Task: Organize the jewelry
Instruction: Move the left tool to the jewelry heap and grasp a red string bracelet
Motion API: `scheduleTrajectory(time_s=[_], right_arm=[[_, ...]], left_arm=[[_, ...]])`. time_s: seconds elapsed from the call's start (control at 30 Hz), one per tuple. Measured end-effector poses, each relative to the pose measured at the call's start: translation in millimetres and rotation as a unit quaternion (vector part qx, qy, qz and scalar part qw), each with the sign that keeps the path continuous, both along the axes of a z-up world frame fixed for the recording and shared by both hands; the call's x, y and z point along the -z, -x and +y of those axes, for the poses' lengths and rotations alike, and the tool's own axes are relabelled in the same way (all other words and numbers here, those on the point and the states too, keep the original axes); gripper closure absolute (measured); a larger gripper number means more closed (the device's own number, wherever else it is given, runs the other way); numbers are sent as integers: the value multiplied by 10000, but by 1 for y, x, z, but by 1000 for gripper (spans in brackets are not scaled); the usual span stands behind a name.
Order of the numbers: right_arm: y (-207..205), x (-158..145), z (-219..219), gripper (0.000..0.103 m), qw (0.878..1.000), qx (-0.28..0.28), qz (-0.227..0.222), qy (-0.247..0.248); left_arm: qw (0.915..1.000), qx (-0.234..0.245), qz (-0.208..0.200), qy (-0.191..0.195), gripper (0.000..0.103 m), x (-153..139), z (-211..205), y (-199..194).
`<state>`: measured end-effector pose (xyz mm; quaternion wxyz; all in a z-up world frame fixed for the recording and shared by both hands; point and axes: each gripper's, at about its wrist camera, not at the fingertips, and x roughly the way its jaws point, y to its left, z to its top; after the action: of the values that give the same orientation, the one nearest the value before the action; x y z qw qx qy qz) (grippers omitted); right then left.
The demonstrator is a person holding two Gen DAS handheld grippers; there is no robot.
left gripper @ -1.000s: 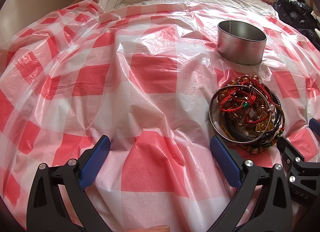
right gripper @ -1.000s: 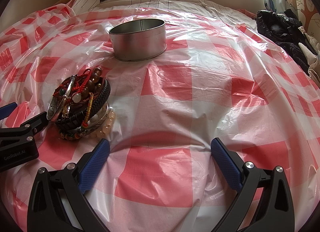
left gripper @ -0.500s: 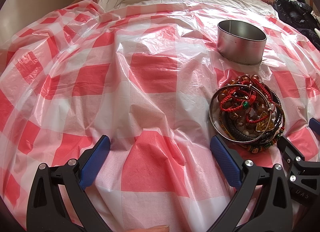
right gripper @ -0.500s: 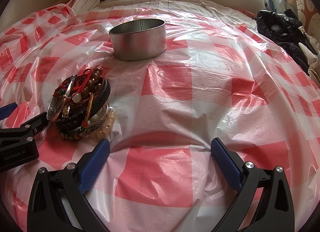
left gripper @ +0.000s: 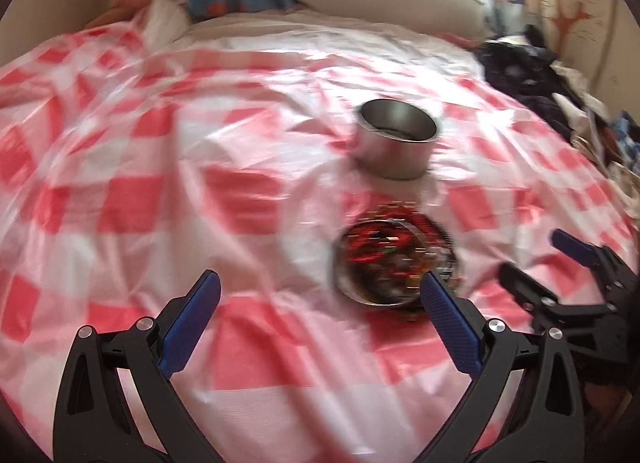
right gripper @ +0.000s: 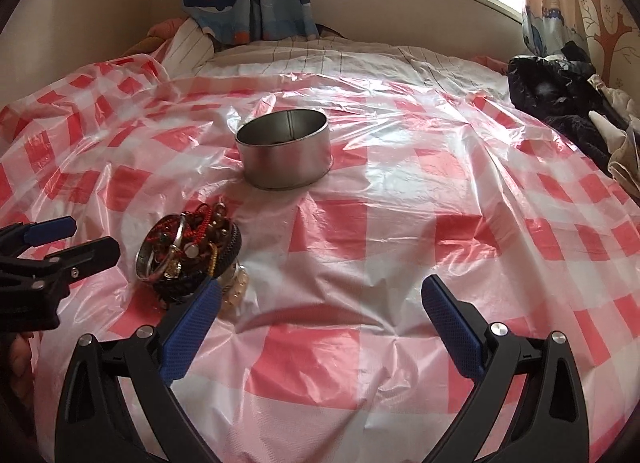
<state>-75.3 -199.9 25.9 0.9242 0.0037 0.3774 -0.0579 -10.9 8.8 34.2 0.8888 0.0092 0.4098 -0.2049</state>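
The jewelry pile [right gripper: 188,253] is sitting on the checked sheet [right gripper: 400,223] covering the bed, a tangle of bangles, red cords and beaded strands stacked in one round heap, too knotted to count piece by piece. One tin [right gripper: 285,153] is standing upright and open-topped just beyond the pile, apart from it, and looks empty as far as its inside shows.

The left gripper [left gripper: 318,299] is hovering with its fingers spread wide and nothing between them. In its own view, which is blurred, the pile [left gripper: 394,263] is lying ahead and to the right of the gap, just beside the right finger's tip, with the tin [left gripper: 396,143] further along the same line. The right gripper [right gripper: 320,303] is also gaping wide and empty; from there the pile is lying off to the left, just beyond its left finger's tip, and the tin is ahead and slightly left.

Seen from the right wrist, the left gripper [right gripper: 68,239] is lying just left of the pile, so the heap is sitting between the two grippers and near both. The pile has no real long axis; it is roughly round, with the bangles leaning on their edges.

Judging from this, either gripper would need to shift sideways towards the pile to centre it between the fingers before closing on a piece, then carry it forward to the tin.

Counted: one pile, one tin, two grippers.
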Motion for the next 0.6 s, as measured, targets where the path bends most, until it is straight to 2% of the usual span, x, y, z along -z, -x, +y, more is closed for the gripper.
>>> scheduleTrajectory(time_s=[0.13, 0.2, 0.27, 0.33, 0.37, 0.43, 0.5, 0.53, 0.6], right_arm=[[2, 3, -16, 7, 9993, 145, 41, -343], [0, 7, -18, 7, 9985, 151, 80, -518], [-2, 11, -18, 7, 9979, 121, 132, -617], [-2, 12, -18, 7, 9976, 88, 140, -679], [-1, 12, -17, 7, 9974, 90, 131, -702], [-1, 13, -18, 7, 9967, 71, 141, -791], [-2, 14, -18, 7, 9963, 61, 158, -841], [-3, 14, -18, 7, 9962, 58, 162, -856], [-3, 14, -18, 7, 9959, 51, 157, -893]], left_arm=[[9987, 437, -149, -197, 10, 1, -18, 8], [9978, 621, -104, -204, 24, 4, -24, 9], [9970, 748, 8, -196, 32, 6, -31, 10], [9964, 775, 32, -328, 35, 10, -35, 13], [9960, 813, 23, -364, 40, 12, -37, 14], [9953, 940, 25, -238, 45, 14, -36, 16], [9944, 1015, 82, -268, 64, 17, -37, 15], [9937, 1087, 87, -253, 66, 19, -37, 14], [9922, 1236, 115, -146, 82, 19, -38, 14]])
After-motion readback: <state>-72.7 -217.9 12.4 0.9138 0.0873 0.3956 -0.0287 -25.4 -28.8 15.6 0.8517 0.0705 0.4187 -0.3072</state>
